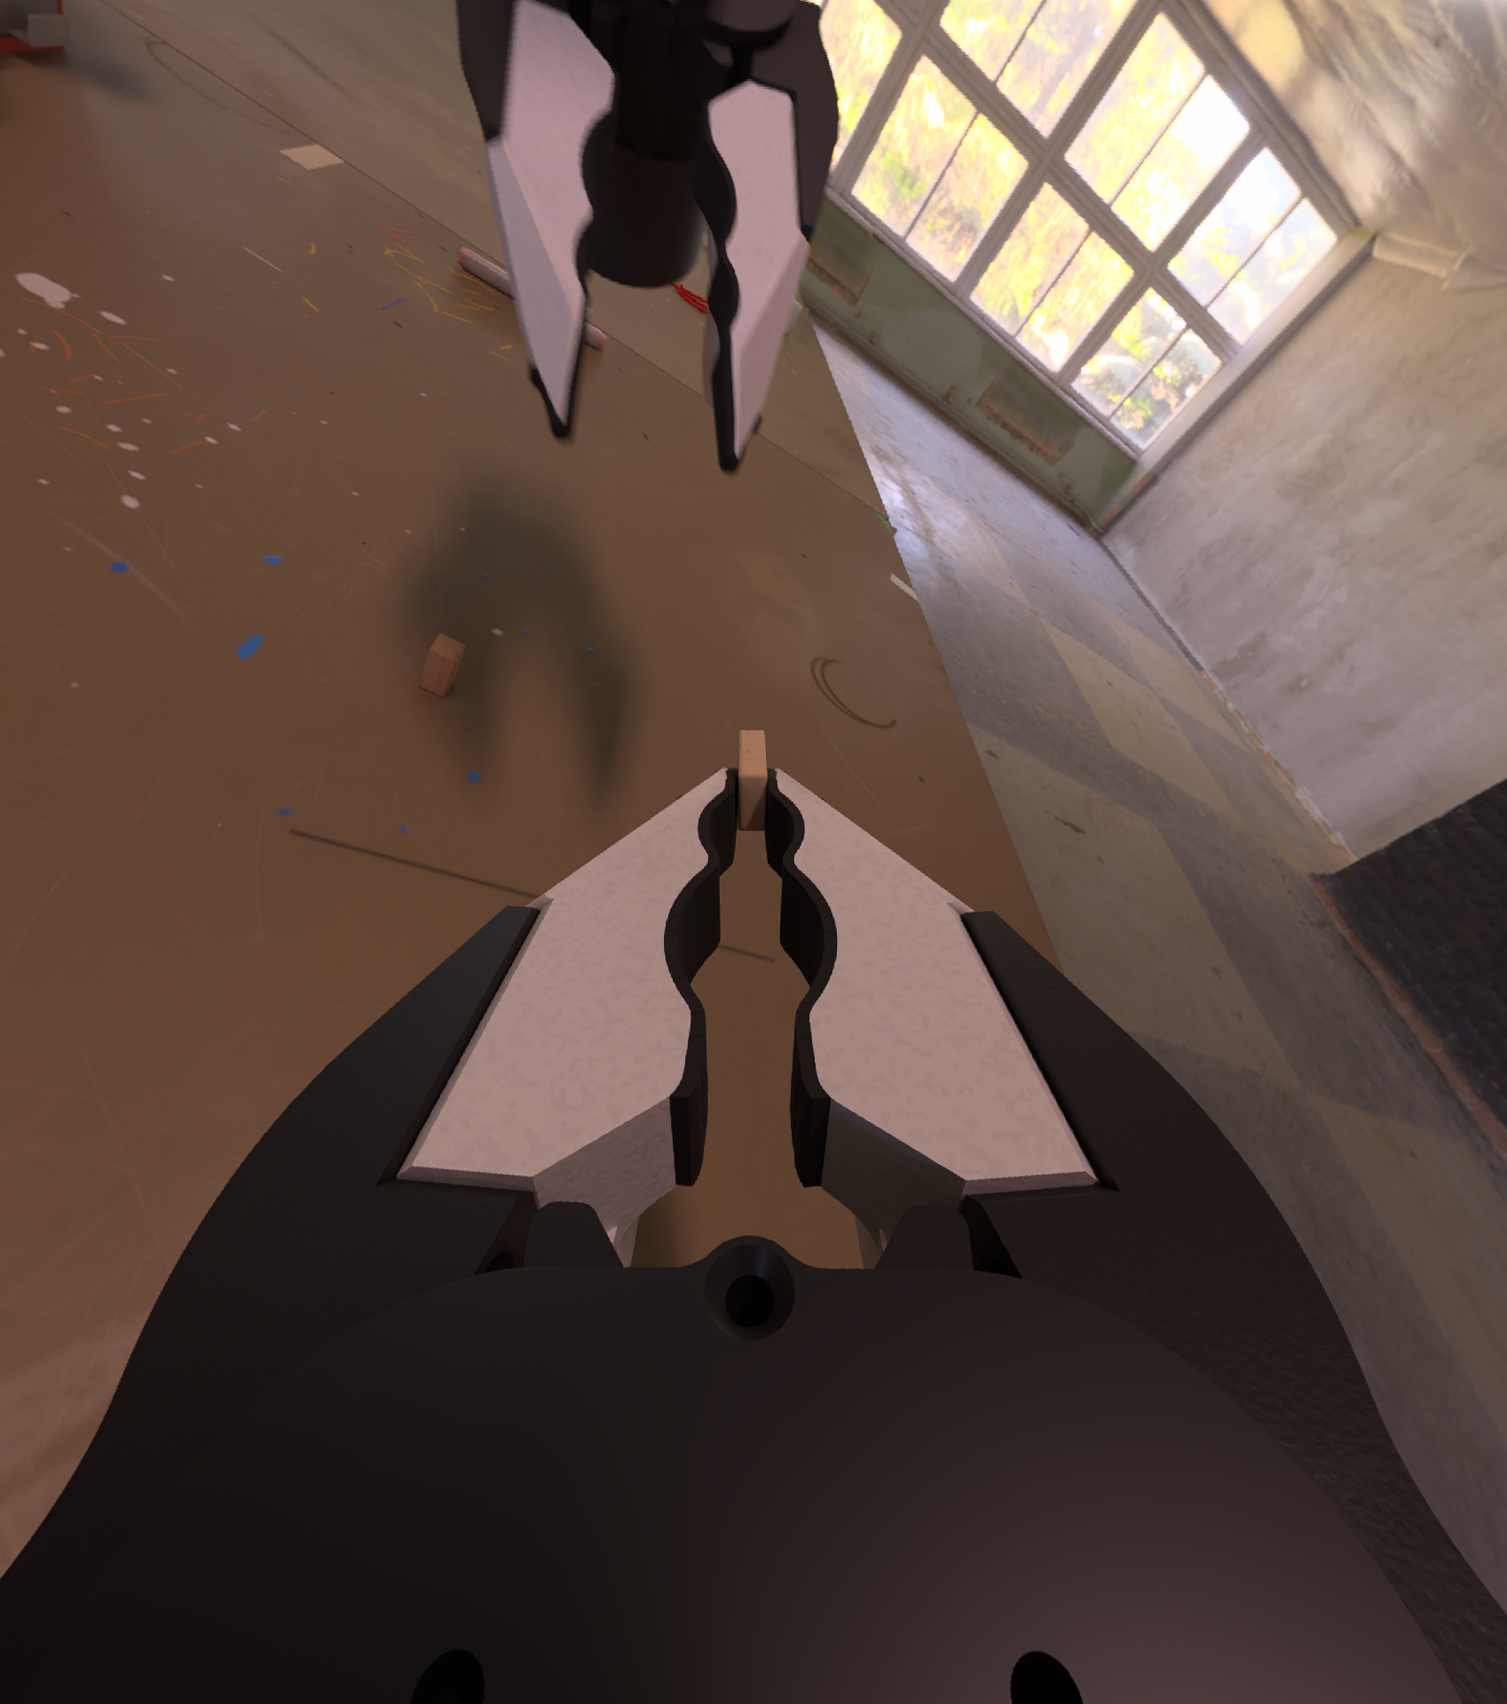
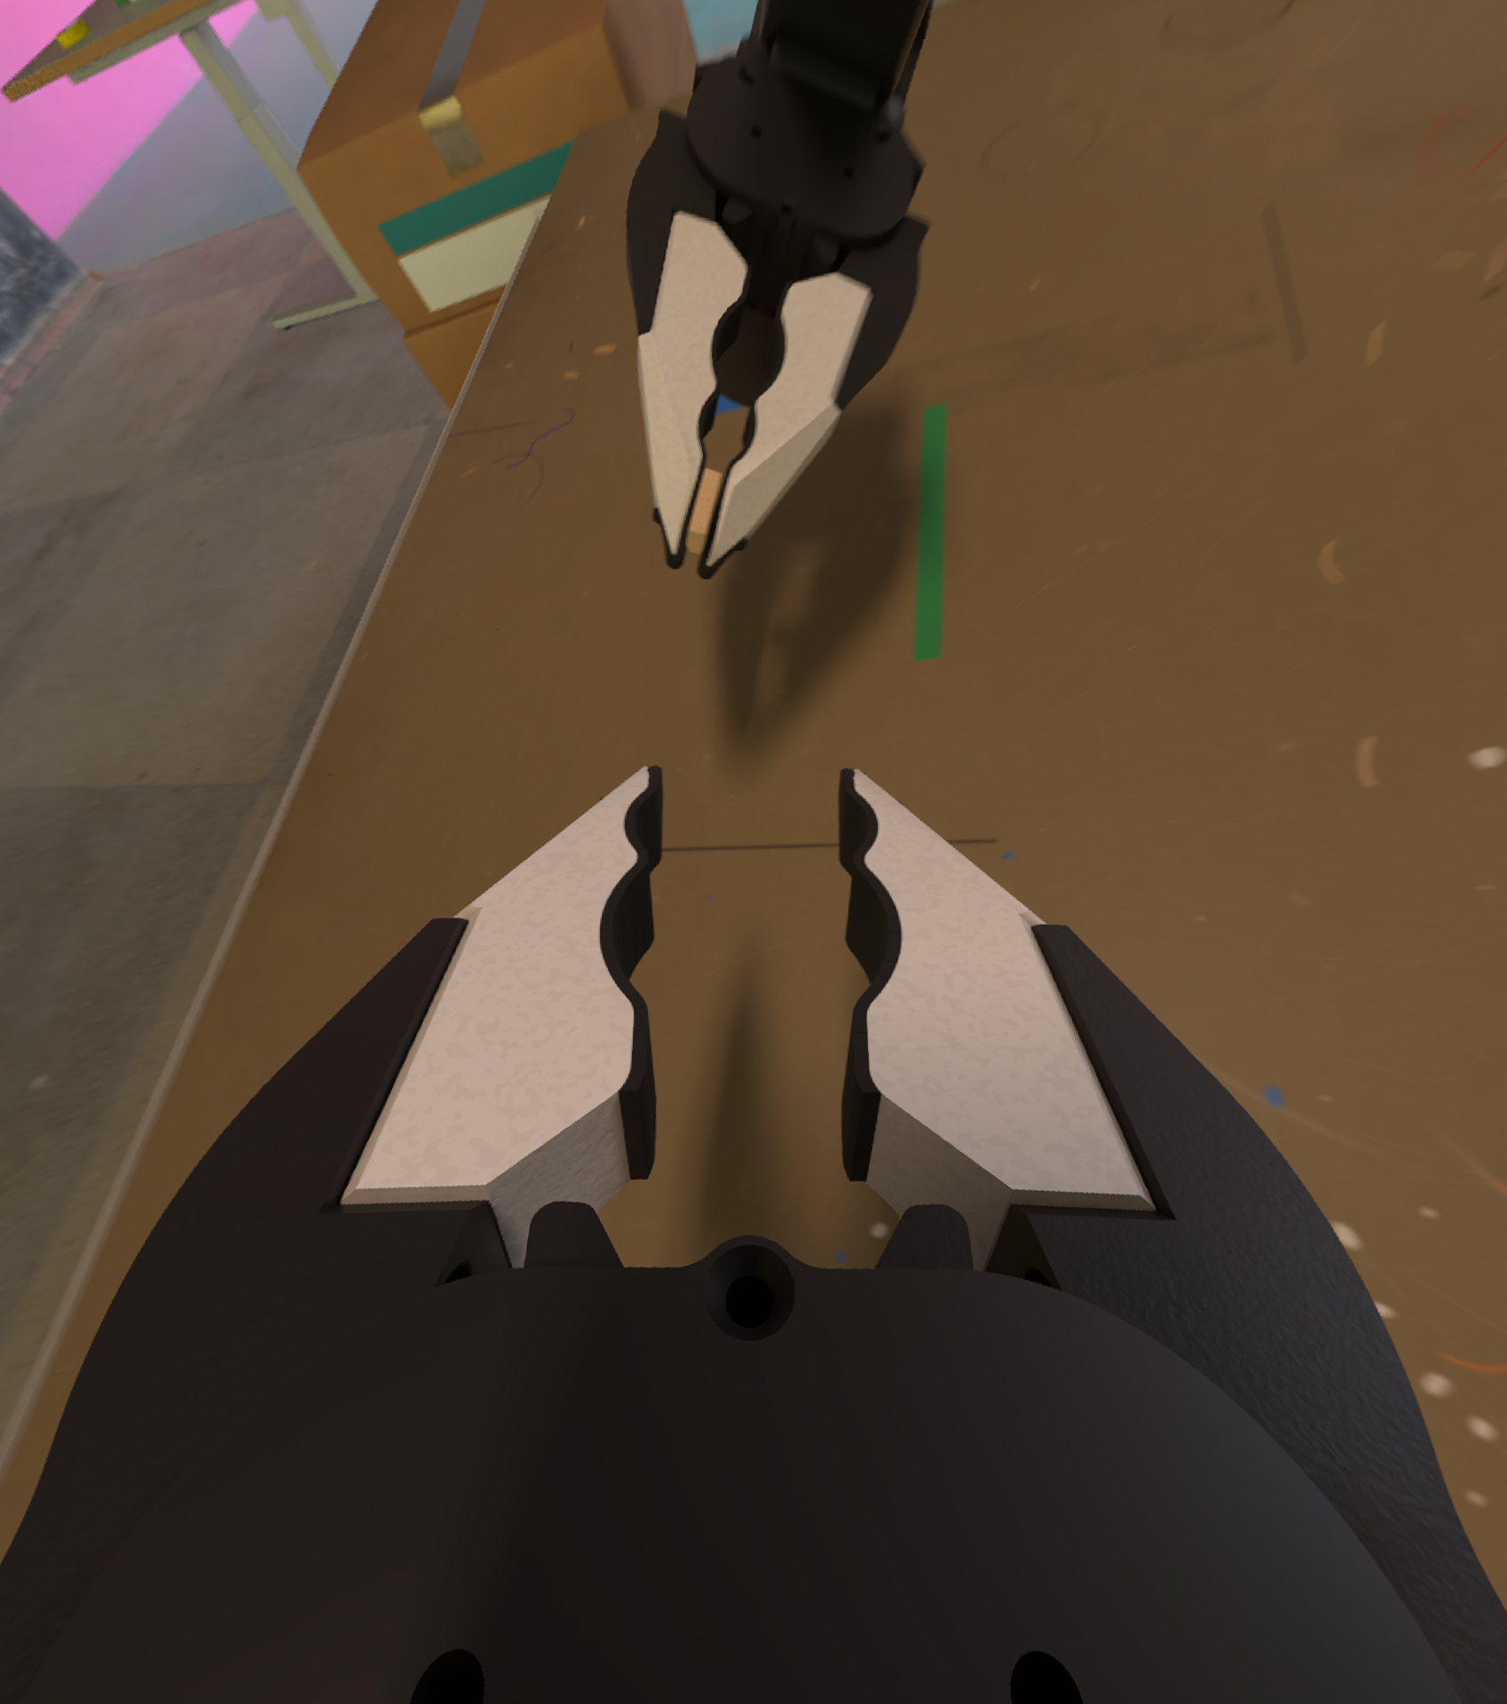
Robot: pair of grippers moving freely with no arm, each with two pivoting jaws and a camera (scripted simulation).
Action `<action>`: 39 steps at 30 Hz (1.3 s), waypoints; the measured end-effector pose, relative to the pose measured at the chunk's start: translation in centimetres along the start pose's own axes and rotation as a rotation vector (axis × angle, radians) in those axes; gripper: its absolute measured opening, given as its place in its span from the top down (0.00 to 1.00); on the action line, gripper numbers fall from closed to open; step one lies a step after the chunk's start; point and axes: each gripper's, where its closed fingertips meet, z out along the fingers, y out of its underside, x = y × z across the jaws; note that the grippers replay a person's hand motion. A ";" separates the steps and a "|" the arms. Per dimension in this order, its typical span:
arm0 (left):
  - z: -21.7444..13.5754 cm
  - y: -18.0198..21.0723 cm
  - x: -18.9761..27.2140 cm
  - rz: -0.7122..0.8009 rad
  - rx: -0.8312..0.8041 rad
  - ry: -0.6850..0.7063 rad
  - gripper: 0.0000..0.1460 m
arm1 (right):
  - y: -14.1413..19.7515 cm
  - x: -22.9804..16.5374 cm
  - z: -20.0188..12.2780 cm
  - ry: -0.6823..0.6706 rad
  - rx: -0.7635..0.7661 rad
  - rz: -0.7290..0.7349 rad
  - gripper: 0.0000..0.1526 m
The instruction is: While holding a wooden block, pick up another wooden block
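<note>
My left gripper [image 1: 751, 779] is shut on a small wooden block [image 1: 751, 779], pinched at the fingertips above the brown table [image 1: 178, 830]. It shows farther off in the right wrist view [image 2: 690, 558], with the held block [image 2: 702, 507] between its fingers. A second wooden block [image 1: 442, 664] lies on the table, ahead and left of my left gripper. My right gripper [image 2: 750, 784] is open and empty above the table; it shows in the left wrist view [image 1: 644, 443] hanging open, above and beyond the loose block. The loose block is not in the right wrist view.
The table edge [image 1: 897, 572] runs along the right in the left wrist view, with floor and a window [image 1: 1082, 212] beyond. A green tape strip [image 2: 930, 530] lies on the table. Cardboard boxes [image 2: 455, 175] stand past the table's far end.
</note>
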 end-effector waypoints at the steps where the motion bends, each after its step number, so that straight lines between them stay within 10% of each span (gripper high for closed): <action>1: -0.4 0.2 0.2 0.007 -0.004 0.005 0.97 | -0.2 0.3 -0.6 0.021 0.028 -0.026 0.72; 6: -2.9 1.3 0.6 -0.008 0.014 0.006 0.97 | 4.7 4.6 -1.4 0.265 -0.065 -0.019 0.72; 16: -4.9 1.3 -0.3 -0.024 0.081 -0.041 0.97 | 12.2 6.2 2.2 0.332 -0.273 -0.027 0.73; 19: -5.4 0.9 -0.9 -0.046 0.118 -0.066 0.97 | 12.2 6.1 2.6 0.317 -0.235 -0.050 0.94; 26: -6.4 -0.6 -1.3 -0.107 0.235 -0.055 0.97 | 10.6 5.5 -2.6 0.567 -0.240 -0.197 0.94; 32: -6.5 -1.5 -1.6 -0.127 0.267 -0.110 0.97 | 4.2 -2.6 -8.5 0.779 -0.153 -0.192 0.94; 39: -4.6 -3.9 -0.3 -0.057 0.308 -0.161 0.97 | 1.2 -11.9 -5.2 0.610 -0.044 0.023 0.94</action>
